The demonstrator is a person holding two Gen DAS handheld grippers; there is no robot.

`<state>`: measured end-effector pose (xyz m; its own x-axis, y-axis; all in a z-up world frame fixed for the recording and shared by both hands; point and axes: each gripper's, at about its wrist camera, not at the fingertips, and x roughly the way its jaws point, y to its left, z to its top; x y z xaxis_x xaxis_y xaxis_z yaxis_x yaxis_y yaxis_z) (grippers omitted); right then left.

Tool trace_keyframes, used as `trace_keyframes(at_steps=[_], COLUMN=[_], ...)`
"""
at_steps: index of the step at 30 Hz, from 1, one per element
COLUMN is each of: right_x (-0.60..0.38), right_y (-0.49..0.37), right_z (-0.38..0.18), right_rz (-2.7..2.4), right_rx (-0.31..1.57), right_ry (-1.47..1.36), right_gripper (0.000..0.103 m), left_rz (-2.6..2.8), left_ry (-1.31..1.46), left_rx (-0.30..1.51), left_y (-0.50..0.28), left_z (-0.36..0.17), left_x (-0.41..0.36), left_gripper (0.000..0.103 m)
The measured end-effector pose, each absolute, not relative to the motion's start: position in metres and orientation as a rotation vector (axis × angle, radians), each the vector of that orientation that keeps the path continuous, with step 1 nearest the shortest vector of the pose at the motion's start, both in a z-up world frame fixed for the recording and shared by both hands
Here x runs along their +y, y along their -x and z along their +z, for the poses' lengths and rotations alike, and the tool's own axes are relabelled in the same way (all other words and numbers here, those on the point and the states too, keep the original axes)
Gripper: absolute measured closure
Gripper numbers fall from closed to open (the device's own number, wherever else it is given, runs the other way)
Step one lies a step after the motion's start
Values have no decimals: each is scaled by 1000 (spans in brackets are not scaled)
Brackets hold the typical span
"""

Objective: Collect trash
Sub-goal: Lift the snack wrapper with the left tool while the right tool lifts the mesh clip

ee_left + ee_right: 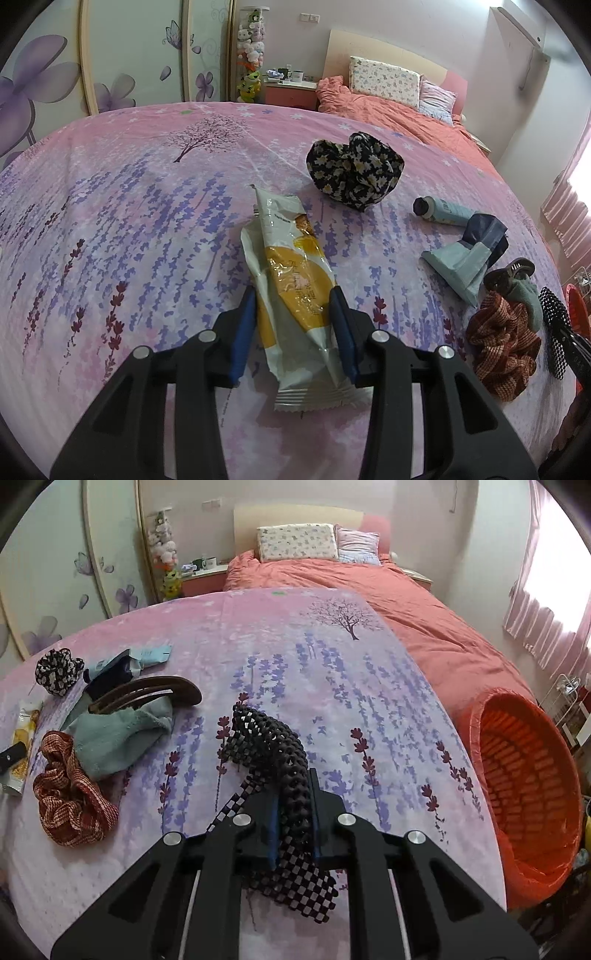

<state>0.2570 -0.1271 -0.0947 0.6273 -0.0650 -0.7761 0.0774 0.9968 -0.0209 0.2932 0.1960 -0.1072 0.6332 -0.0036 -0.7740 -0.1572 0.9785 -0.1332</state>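
On the lavender-print bedsheet (110,221), the left gripper (293,295) clamps a yellow-and-white snack wrapper (291,280) between its blue pads. The right gripper (293,775) pinches tight on a black-and-white checkered hair band (275,753), beside the orange bin (524,786).

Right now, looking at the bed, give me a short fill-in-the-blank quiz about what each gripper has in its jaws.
1. The left gripper grips a white and ____ snack wrapper.
2. The right gripper pinches a black ____ cloth.
3. The red basket beside the bed looks ____ inside.
4. The brown hair clip rests on a ____ cloth.

Missing words: yellow; checkered; empty; green
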Motion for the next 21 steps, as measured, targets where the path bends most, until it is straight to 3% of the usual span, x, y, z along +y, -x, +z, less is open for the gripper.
trace_keyframes(at_steps=[6,14,18,21], right_x=[-135,-137,-138,-138], right_y=[-260,-262,-263,-263], right_z=[-96,-97,-97,-98], right_rz=[-74,-76,-69,-68], right_rx=[893,895,895,895], right_ry=[-58,-60,-73,-75], right_gripper=[86,86,86,85], left_rz=[82,61,1,-27], left_ry=[205,133,107,67], left_rx=[879,893,891,892], left_y=[-292,-292,-286,-283], left_z=[-107,-105,-104,-104], left_x=[202,198,195,185], left_gripper=[62,54,62,62])
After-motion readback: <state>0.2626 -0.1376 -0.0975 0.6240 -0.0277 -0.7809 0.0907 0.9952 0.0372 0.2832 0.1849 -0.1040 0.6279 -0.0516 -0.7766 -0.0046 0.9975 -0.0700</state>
